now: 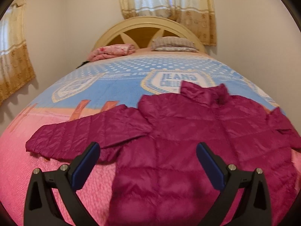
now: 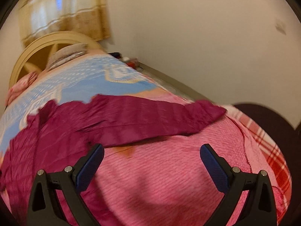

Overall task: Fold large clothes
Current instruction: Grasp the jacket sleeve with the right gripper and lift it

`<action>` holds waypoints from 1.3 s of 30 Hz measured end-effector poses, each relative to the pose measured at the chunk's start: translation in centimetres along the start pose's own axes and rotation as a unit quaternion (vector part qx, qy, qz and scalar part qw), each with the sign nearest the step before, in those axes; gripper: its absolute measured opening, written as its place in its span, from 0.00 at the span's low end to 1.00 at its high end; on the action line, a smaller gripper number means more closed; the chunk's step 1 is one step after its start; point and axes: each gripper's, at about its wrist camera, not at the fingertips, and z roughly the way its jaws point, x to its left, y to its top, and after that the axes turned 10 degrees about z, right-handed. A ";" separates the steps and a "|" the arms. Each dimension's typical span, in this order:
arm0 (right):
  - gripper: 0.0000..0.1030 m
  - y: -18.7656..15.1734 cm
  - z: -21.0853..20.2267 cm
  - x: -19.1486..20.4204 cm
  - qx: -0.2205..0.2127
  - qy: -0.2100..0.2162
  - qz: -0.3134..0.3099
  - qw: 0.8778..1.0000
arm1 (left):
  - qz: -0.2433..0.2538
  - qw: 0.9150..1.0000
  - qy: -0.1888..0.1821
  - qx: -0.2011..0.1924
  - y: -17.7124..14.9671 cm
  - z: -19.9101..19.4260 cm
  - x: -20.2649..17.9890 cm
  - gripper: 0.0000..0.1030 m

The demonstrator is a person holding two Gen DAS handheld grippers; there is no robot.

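Left gripper (image 1: 147, 148) fingers spread wide, nothing held, over the magenta puffer jacket (image 1: 188, 141), which lies flat on the bedspread (image 1: 47, 169), body between the fingers, one sleeve out past the left finger. Right gripper (image 2: 152, 150) also wide, empty, over bare pink bedspread; other sleeve (image 2: 160, 116) just ahead of fingertips.

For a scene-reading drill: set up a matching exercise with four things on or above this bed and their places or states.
Things:
1. jacket
2. striped pillow
3. pink folded blanket
4. left claw

States:
A. open, above the jacket's lower part
B. at the headboard, on the left in the left wrist view
C. spread flat, sleeves out
D. at the headboard, on the right in that view

Pairs: 1-C, 2-D, 3-B, 4-A
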 end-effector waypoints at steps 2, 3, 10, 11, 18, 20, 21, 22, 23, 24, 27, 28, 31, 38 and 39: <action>0.99 1.5 1.4 -3.0 -0.006 -0.008 0.039 0.999 | -0.004 1.000 0.011 0.006 -0.3 1.2 0.2 1.00; 0.97 2.4 2.1 -4.7 -0.013 -0.015 0.061 0.998 | -0.009 1.000 0.013 0.009 -0.6 1.8 0.4 1.00; 0.92 6.9 8.4 -11.9 0.004 -0.070 0.165 0.984 | -0.041 0.997 -0.003 0.062 -2.3 4.9 0.4 1.00; 0.91 7.3 9.3 -12.2 0.009 -0.071 0.169 0.983 | -0.043 0.997 -0.007 0.065 -2.4 5.0 0.4 1.00; 0.61 8.4 15.7 -11.2 0.078 -0.088 0.142 0.983 | -0.058 0.993 -0.028 0.097 -2.8 6.5 0.6 1.00; 0.36 8.5 16.1 -10.8 0.066 -0.100 0.116 0.986 | -0.067 0.991 -0.037 0.106 -3.0 6.9 0.8 1.00; 0.29 8.4 16.3 -10.9 0.071 -0.099 0.111 0.986 | -0.071 0.991 -0.042 0.108 -3.1 7.0 0.9 1.00; 0.27 8.3 16.3 -11.0 0.066 -0.103 0.108 0.987 | -0.077 0.989 -0.050 0.112 -3.2 7.2 1.1 1.00; 0.21 8.1 16.3 -11.0 0.064 -0.105 0.104 0.987 | -0.082 0.988 -0.056 0.115 -3.2 7.3 1.3 1.00; 0.15 8.0 16.4 -11.0 0.066 -0.104 0.100 0.987 | -0.086 0.987 -0.060 0.119 -3.3 7.5 1.4 1.00; 0.11 8.1 15.0 -11.3 0.045 -0.095 0.116 0.988 | -0.084 0.987 -0.060 0.120 -3.3 7.5 1.2 1.00; 0.10 8.4 13.9 -11.1 0.028 -0.094 0.115 0.989 | -0.084 0.987 -0.060 0.121 -3.3 7.5 1.2 1.00; 0.10 9.5 9.9 -8.3 -0.029 -0.077 0.076 0.994 | -0.087 0.987 -0.063 0.117 -3.2 7.4 1.3 1.00; 0.09 9.8 -1.1 4.0 -0.098 0.059 -0.038 0.993 | -0.068 0.991 -0.053 0.101 -3.3 5.1 1.6 1.00; 0.09 9.2 -2.7 6.4 -0.100 0.088 -0.056 0.990 | -0.065 0.992 -0.049 0.096 -3.4 4.3 1.8 1.00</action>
